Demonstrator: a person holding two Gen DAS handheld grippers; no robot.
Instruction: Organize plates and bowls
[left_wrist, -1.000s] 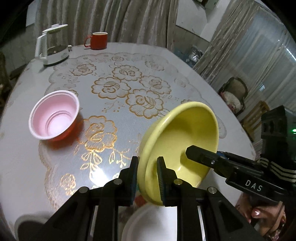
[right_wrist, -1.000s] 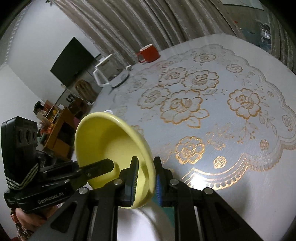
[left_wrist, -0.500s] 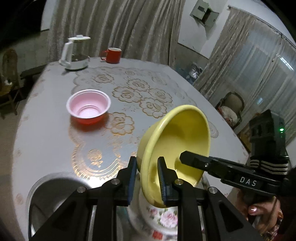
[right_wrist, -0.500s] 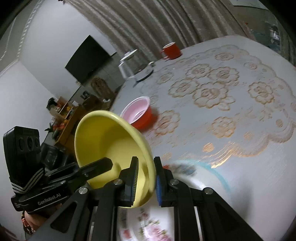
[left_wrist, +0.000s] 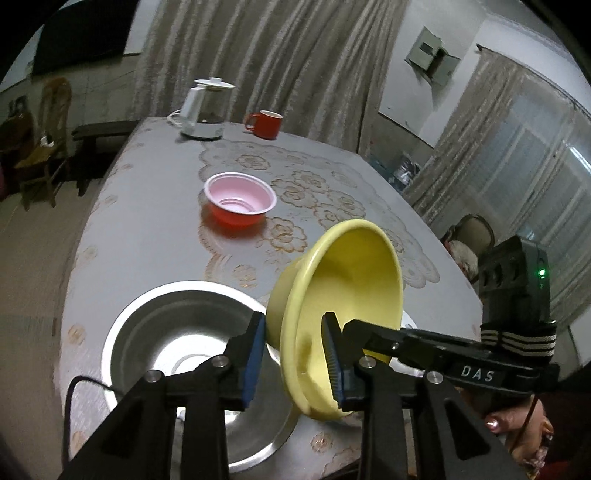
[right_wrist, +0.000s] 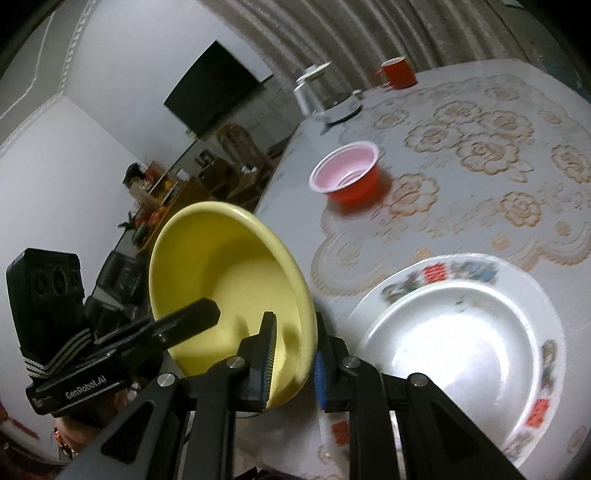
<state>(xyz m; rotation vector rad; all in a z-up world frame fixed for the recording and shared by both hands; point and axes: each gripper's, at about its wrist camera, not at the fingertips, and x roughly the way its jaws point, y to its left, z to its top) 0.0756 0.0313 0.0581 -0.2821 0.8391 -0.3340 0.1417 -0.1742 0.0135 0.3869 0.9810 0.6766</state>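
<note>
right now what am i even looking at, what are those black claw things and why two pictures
No robot here: a person holds a hand-held two-finger gripper in each hand, each carrying a forward-looking fisheye camera, so each picture is one gripper's view. The left gripper and right gripper grip opposite rims of one tilted yellow bowl; both sets of jaws are easing open. On the table stand a steel basin, a flowered white plate, a small red bowl, a kettle and a red mug.
</note>
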